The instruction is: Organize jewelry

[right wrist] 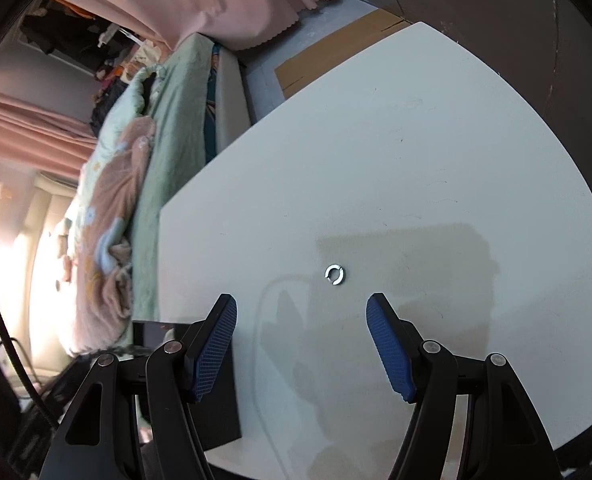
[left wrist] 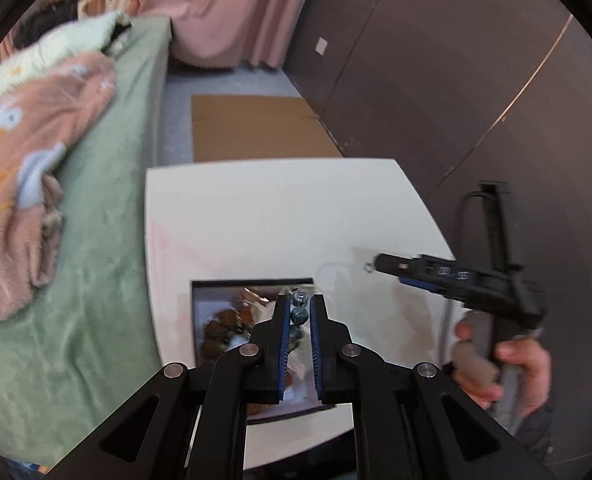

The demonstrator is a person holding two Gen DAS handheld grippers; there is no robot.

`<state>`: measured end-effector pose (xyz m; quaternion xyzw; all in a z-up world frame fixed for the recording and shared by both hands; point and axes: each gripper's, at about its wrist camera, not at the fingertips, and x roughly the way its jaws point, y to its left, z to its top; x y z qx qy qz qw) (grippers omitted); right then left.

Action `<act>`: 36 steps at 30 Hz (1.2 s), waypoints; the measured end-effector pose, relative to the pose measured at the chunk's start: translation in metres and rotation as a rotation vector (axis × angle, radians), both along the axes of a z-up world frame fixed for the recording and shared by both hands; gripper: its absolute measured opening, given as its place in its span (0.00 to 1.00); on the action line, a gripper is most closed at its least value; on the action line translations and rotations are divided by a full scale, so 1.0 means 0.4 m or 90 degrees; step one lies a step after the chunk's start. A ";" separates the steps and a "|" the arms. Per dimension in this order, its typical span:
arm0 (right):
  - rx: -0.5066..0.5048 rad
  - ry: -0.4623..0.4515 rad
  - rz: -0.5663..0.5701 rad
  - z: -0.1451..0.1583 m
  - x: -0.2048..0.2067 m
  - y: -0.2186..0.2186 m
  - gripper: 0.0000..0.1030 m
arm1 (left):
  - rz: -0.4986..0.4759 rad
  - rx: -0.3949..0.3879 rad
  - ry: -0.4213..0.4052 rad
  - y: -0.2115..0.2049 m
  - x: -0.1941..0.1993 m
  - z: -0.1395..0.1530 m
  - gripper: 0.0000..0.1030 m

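Left tongs (left wrist: 300, 306), low centre of the left wrist view: clenched on a string of blue-grey beads (left wrist: 299, 314), the beads pinched between the blue pads and hanging over the dark-rimmed tray (left wrist: 198, 292) below. More jewelry, brownish beads (left wrist: 226, 326), lies blurred inside the tray.

Right tongs (right wrist: 302, 320): released, jaws wide, nothing between them. A small silver ring (right wrist: 335, 274) with a gap in its band lies flat on the white tabletop (right wrist: 416, 140), just beyond the tips, centre of the right wrist view.

Handling, as judged: the ring is light, hard and smooth, likely to skate or flip if nipped at one edge. Take it across its outer rim, pads squarely on opposite sides. The bead string is limp and will swing, so it wants a grip mid-strand.
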<state>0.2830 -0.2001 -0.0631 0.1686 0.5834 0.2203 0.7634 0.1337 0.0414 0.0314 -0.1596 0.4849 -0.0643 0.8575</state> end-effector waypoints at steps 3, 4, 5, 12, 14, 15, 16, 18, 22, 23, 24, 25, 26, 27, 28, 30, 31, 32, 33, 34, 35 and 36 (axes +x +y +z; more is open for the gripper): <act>-0.073 -0.013 -0.003 -0.006 0.005 0.023 0.66 | -0.012 -0.024 0.023 -0.003 0.010 -0.020 0.13; -0.097 -0.015 -0.001 -0.011 0.006 0.034 0.66 | -0.017 -0.025 0.026 -0.007 0.011 -0.025 0.20; -0.108 -0.016 0.002 -0.015 0.008 0.039 0.66 | -0.019 -0.025 0.027 -0.010 0.011 -0.029 0.25; -0.198 -0.043 0.030 -0.025 0.007 0.084 0.55 | 0.003 -0.034 0.021 0.011 -0.003 -0.035 0.47; -0.244 -0.065 0.039 -0.027 -0.001 0.096 0.44 | 0.014 -0.036 0.023 0.024 -0.008 -0.036 0.47; -0.259 -0.073 0.043 -0.024 -0.001 0.099 0.35 | 0.020 -0.039 0.023 0.031 -0.010 -0.037 0.47; -0.282 -0.085 0.049 -0.025 -0.004 0.104 0.31 | 0.026 -0.043 0.023 0.036 -0.012 -0.037 0.47; -0.298 -0.095 0.052 -0.022 -0.006 0.107 0.05 | 0.034 -0.047 0.026 0.046 -0.014 -0.039 0.47; -0.187 -0.048 0.039 -0.017 0.007 0.059 0.02 | 0.039 -0.051 0.024 0.051 -0.025 -0.035 0.47; -0.152 -0.042 0.032 -0.011 0.008 0.044 0.02 | 0.039 -0.050 0.022 0.052 -0.027 -0.034 0.47; -0.124 -0.042 0.026 -0.005 0.008 0.030 0.02 | 0.039 -0.049 0.020 0.053 -0.030 -0.033 0.47; -0.100 -0.044 0.019 0.003 0.007 0.016 0.02 | 0.041 -0.050 0.019 0.054 -0.032 -0.032 0.47; -0.082 -0.044 0.013 0.007 0.006 0.005 0.02 | 0.043 -0.051 0.018 0.056 -0.034 -0.032 0.47; -0.067 -0.043 0.007 0.009 0.003 -0.007 0.02 | 0.044 -0.052 0.017 0.059 -0.034 -0.033 0.47; -0.052 -0.038 -0.003 0.010 0.004 -0.026 0.02 | 0.045 -0.053 0.016 0.061 -0.033 -0.033 0.47; -0.051 -0.023 -0.019 0.000 0.011 -0.046 0.03 | 0.050 -0.055 0.012 0.066 -0.035 -0.033 0.47; -0.059 -0.013 -0.026 -0.006 0.015 -0.053 0.04 | 0.053 -0.057 0.010 0.069 -0.035 -0.033 0.47; -0.069 -0.008 -0.030 -0.010 0.018 -0.054 0.13 | 0.056 -0.058 0.008 0.073 -0.035 -0.033 0.47; -0.080 -0.006 -0.033 -0.013 0.023 -0.056 0.30 | 0.058 -0.059 0.007 0.076 -0.034 -0.033 0.47; -0.084 -0.009 -0.037 -0.013 0.028 -0.050 0.38 | 0.061 -0.060 0.005 0.080 -0.034 -0.034 0.47; -0.085 -0.015 -0.040 -0.008 0.029 -0.046 0.47 | 0.065 -0.061 0.003 0.084 -0.034 -0.035 0.47; -0.089 -0.024 -0.042 -0.002 0.026 -0.039 0.47 | 0.068 -0.061 0.003 0.086 -0.033 -0.037 0.47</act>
